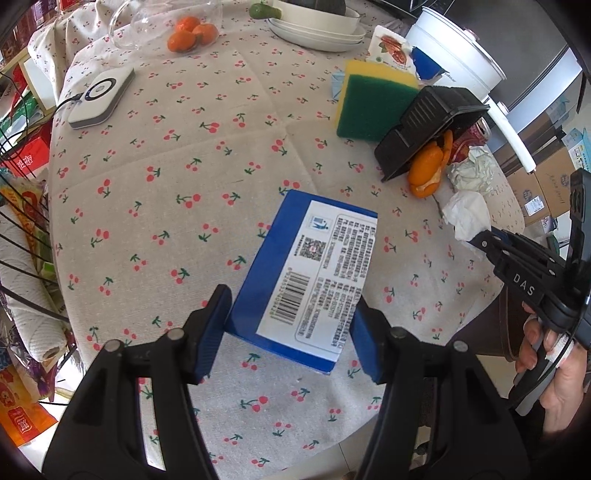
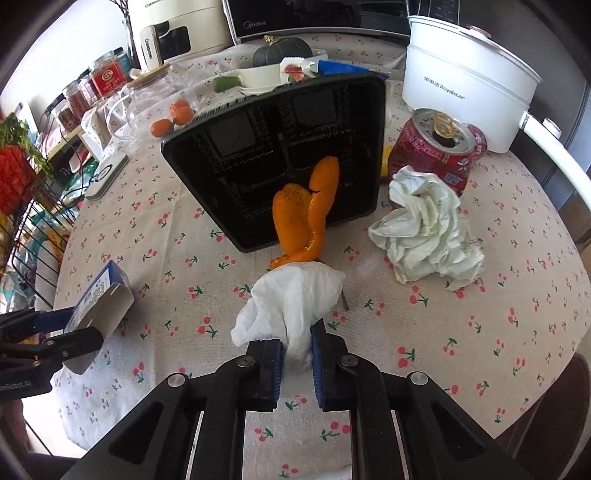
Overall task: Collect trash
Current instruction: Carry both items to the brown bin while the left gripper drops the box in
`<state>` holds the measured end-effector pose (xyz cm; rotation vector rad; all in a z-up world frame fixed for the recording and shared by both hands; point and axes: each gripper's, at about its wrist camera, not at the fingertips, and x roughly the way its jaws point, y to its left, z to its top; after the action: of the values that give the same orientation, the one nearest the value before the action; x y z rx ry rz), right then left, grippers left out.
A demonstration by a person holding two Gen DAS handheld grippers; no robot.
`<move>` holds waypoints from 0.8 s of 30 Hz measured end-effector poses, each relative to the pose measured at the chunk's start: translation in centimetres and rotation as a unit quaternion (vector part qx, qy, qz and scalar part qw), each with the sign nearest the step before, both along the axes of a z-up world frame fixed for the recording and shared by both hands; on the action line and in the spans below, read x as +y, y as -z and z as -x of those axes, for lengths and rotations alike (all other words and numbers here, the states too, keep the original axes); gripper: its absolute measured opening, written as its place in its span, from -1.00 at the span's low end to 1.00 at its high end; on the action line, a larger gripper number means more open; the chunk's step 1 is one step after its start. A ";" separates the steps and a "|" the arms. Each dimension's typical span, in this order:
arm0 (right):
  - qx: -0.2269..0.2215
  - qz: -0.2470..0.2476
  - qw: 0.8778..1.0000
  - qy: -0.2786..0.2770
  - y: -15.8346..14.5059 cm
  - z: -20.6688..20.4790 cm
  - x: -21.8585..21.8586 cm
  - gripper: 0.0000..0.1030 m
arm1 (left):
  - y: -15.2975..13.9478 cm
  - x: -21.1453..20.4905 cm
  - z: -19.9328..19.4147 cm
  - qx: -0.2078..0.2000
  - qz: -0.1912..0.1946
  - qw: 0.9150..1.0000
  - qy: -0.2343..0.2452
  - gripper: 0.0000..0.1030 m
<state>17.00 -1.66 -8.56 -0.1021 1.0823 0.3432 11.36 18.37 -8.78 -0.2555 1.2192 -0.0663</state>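
My left gripper [image 1: 291,328] is shut on a blue carton [image 1: 310,273] with a white label, held over the cherry-print tablecloth [image 1: 177,206]; the carton also shows in the right wrist view [image 2: 99,299]. My right gripper [image 2: 297,354] is shut on a white tissue [image 2: 291,299], which shows in the left wrist view too [image 1: 465,214]. Orange peel [image 2: 306,206] leans on a tipped black plastic tray [image 2: 280,155]. A crumpled wad of paper [image 2: 424,225] and a dented red can [image 2: 436,147] lie to the right.
A yellow-green sponge [image 1: 369,103], white cooking pot [image 2: 465,77], stacked white plates [image 1: 317,29], tangerines [image 1: 188,33], a glass jug [image 1: 147,22] and a white charger [image 1: 99,96] stand further back. A wire rack [image 2: 33,236] with packets stands at the left edge.
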 end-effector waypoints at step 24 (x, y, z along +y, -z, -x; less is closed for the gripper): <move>-0.019 -0.014 0.991 0.133 -5.0 7.2 -23.7 -0.74 | -3.9 -19.4 -1.6 -0.052 0.029 0.985 0.164 0.22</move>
<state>9.78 -25.40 -3.53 0.0608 1.0384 0.1165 13.00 -1.07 -4.91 -0.0982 1.1469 -0.3979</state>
